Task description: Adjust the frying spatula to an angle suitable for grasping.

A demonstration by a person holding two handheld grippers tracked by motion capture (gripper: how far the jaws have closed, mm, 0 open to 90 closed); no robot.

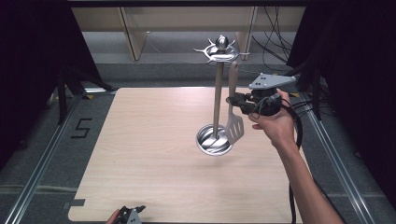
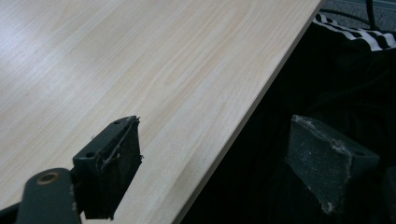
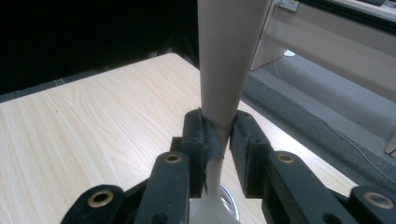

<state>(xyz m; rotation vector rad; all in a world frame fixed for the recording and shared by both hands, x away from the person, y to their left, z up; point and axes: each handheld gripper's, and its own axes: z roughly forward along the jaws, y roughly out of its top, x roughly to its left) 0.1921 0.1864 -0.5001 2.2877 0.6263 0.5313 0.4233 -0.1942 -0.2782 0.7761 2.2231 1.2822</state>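
The right gripper [image 1: 236,101] is clenched on the handle of a slotted spatula [image 1: 233,112], its pads [image 3: 194,140] pressing the narrow neck of the handle from both sides. The spatula hangs upright, its blade just above the round base of a metal utensil stand [image 1: 215,107], close beside the stand's post, its handle top up near the hook ring. The stand sits on the pale wooden table [image 1: 154,154]. The left gripper [image 1: 130,215] rests at the table's near edge, its jaws spread wide with nothing between them
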